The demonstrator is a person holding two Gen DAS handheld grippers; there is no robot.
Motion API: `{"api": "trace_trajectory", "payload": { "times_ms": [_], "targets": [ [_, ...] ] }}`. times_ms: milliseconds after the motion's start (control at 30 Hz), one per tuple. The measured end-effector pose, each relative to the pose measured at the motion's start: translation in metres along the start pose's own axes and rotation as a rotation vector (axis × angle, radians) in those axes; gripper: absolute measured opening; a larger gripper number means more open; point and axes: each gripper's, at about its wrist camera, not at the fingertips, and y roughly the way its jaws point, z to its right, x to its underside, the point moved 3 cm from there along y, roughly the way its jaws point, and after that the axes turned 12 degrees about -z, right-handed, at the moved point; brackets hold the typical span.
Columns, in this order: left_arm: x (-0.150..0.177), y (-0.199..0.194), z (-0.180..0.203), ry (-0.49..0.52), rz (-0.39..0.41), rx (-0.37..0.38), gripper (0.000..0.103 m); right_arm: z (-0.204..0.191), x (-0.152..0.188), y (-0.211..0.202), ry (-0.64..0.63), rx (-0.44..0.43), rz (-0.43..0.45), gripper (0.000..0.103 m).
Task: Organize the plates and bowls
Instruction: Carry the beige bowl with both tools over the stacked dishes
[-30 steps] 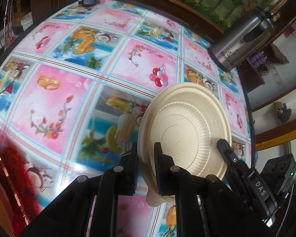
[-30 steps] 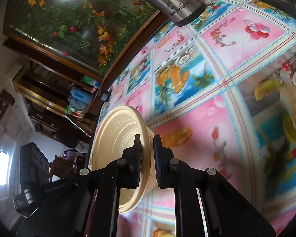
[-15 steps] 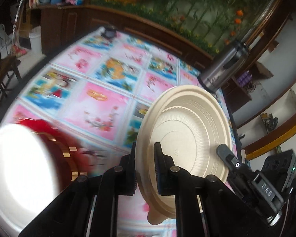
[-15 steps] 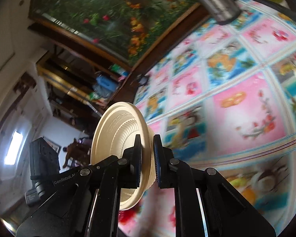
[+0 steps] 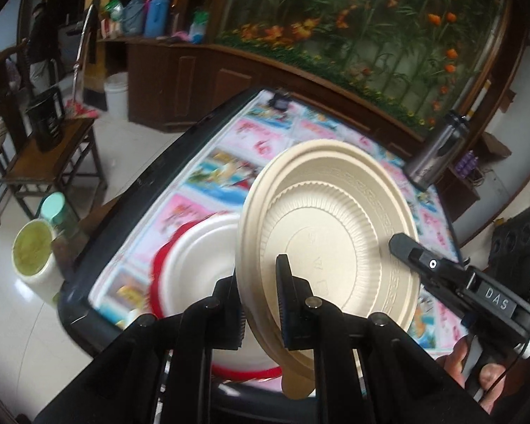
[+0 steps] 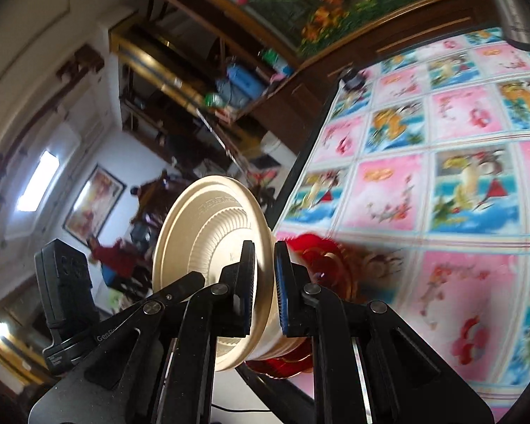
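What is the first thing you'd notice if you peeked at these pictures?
The big beige plate held up on its edge in the air above the table, pinched on opposite sides by the left gripper and the right gripper, both with jaws shut on its rim. Next comes the bright tablecloth of pink and blue fruit pictures, and under the plate a white plate on a red dish.

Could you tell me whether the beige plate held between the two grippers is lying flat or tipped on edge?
Tipped on edge. The beige plate stands nearly upright above the table, its rim pinched by the left gripper and right gripper.
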Motion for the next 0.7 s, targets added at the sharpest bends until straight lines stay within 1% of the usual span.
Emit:
{"api": "trace_trajectory", "payload": {
  "times_ms": [100,167,267,367,433,700],
  "targets": [
    [0.004,0.008,-0.016,-0.026,-0.019,-0.005,0.013,-0.005,0.003,0.017,-0.011,0.024,-0.035,0.011],
    [0.005,0.014,-0.024,-0.035,-0.031,-0.017,0.013,-0.008,0.007,0.031,-0.027,0.057,-0.054,0.011],
    [0.009,0.023,-0.035,-0.045,-0.06,-0.025,0.014,-0.01,0.01,0.043,-0.054,0.124,-0.057,0.011],
    [0.011,0.031,-0.041,-0.039,-0.08,-0.037,0.014,-0.009,0.012,0.049,-0.066,0.159,-0.059,0.011],
    [0.013,0.034,-0.044,-0.033,-0.09,-0.04,0.014,-0.009,0.013,0.051,-0.085,0.203,-0.048,0.011],
    [0.011,0.035,-0.052,-0.02,-0.098,-0.038,0.014,-0.008,0.013,0.059,-0.095,0.253,-0.054,0.011]
  ]
}}
